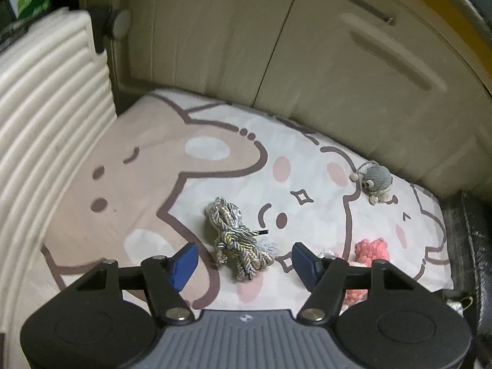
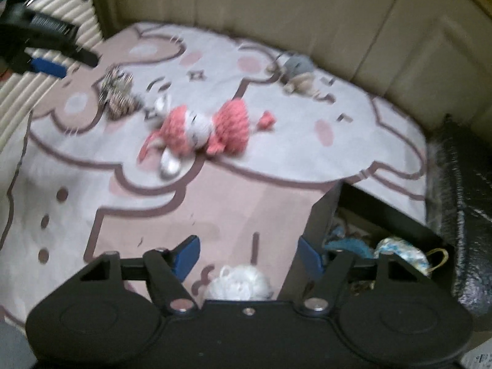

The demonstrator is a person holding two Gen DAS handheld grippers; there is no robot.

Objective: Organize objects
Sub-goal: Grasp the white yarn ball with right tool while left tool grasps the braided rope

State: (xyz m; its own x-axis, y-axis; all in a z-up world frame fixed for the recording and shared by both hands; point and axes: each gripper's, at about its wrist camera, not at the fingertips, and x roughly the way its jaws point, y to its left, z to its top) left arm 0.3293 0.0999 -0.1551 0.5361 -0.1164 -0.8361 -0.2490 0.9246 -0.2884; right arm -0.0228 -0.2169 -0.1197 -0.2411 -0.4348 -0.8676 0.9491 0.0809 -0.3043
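Cream cabinet doors (image 1: 323,46) close off the background, with a ribbed white panel (image 1: 46,107) standing against one edge of the table (image 1: 129,166), whose top is covered by a cartoon-printed cloth in pink, beige and white. Beside the table, off the corner farthest from that ribbed panel, sits a dark open box (image 2: 384,246) already holding some blue and patterned bits, which suggests sorting has started, though I cannot tell what they are. Most of the job looks unfinished: four loose things lie on the cloth. Largest is the pink and white knitted doll (image 2: 200,129) near the middle of the table; the grey knitted mouse (image 1: 376,181) lies well beyond it, near the cabinet doors; the bundle of braided cord (image 1: 236,236) lies on the doll's other side, toward the ribbed panel; a white fluffy ball (image 2: 238,283) rests at the near edge, close to the box. The left hand-held gripper (image 1: 246,261) hovers with jaws spread wide just over the cord, gripping nothing. The right hand-held gripper (image 2: 249,258) is likewise spread and empty, above the fluffy ball; that view is blurred.
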